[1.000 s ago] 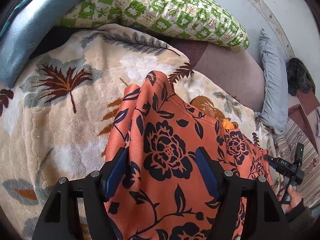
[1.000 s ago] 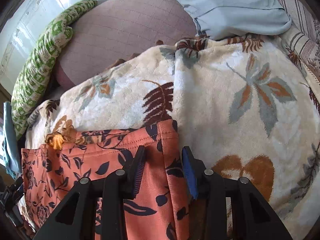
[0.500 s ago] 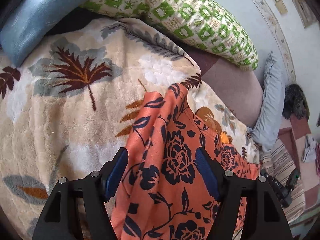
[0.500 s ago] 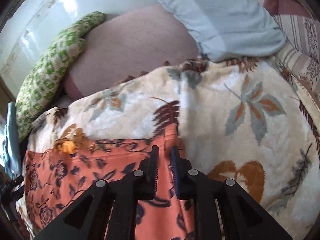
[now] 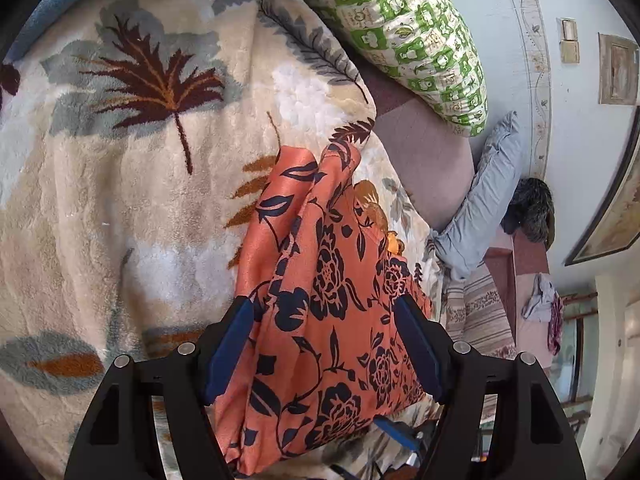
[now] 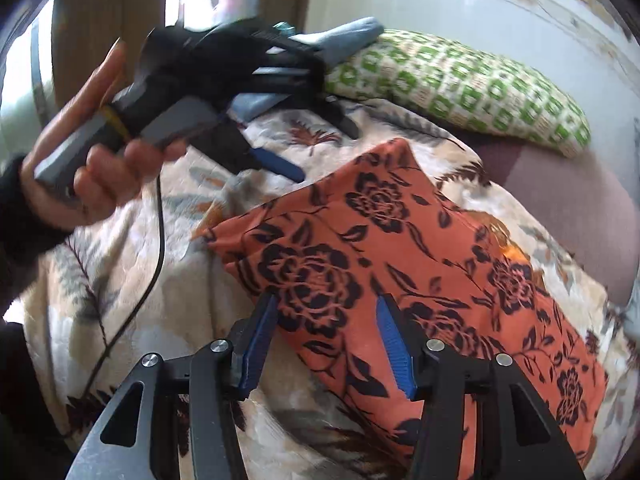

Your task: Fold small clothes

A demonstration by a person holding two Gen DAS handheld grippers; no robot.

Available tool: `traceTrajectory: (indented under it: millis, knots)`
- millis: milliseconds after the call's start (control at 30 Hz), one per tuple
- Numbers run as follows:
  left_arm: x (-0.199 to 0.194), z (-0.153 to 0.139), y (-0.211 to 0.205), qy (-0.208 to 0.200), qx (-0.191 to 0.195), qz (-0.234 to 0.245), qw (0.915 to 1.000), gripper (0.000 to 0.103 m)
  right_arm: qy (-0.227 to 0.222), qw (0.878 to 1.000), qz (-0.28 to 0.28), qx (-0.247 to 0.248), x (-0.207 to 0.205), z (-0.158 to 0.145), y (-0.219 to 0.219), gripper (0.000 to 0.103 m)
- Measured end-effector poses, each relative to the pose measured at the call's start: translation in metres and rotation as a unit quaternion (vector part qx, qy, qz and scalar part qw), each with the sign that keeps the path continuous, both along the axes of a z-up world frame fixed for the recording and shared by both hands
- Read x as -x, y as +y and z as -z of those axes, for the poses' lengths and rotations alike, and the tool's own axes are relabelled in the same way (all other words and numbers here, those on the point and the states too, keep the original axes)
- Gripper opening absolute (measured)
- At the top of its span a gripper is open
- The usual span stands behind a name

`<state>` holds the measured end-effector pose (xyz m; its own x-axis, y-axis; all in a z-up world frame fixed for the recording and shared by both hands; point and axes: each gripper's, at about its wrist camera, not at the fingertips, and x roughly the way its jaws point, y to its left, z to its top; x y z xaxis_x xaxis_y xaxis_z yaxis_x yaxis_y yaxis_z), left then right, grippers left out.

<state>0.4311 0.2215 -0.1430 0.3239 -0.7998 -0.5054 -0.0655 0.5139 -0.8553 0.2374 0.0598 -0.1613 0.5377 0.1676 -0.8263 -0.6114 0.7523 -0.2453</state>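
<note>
**Orange garment on leaf blanket, both jaws apart**

An orange floral garment (image 5: pixel 320 320) is spread on a cream leaf-print blanket (image 5: pixel 120 208), below a green-checked pillow (image 5: pixel 420 40). The left gripper (image 5: pixel 326 344) is held over the garment with jaws set wide, nothing clamped. The right gripper (image 6: pixel 326 340) is poised above the garment's near edge, jaws likewise apart. A grey-blue cushion (image 5: pixel 480 208) is seen beyond the garment.

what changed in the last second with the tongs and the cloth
The right tongs closed on the cloth's edge, then opened and swung toward the left hand. The cloth now lies folded over on the blanket. The left tongs stayed open over it.
</note>
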Motion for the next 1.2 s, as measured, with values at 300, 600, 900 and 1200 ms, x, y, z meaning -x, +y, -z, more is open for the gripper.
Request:
traceTrajectory:
  millis: [300, 600, 900, 1200]
  knots:
    - [-0.065, 0.007, 0.007, 0.045, 0.011, 0.077, 0.996, 0.076, -0.104, 0.981, -0.06, 0.155, -0.007, 0.054, 0.054, 0.052]
    - [-0.135, 0.028, -0.023, 0.085, 0.005, 0.113, 0.9899, 0.101, -0.093, 0.991, -0.041, 0.089, -0.017, 0.036, 0.034, 0.02]
    - [-0.128, 0.008, -0.064, 0.034, 0.013, 0.144, 0.9889, 0.052, -0.089, 0.996, -0.012, 0.016, -0.021, 0.012, 0.01, 0.016]
    - [-0.09, -0.068, -0.15, -0.022, 0.039, 0.17, 0.9844, 0.045, -0.091, 0.986, 0.097, -0.104, -0.008, -0.059, -0.077, 0.013]
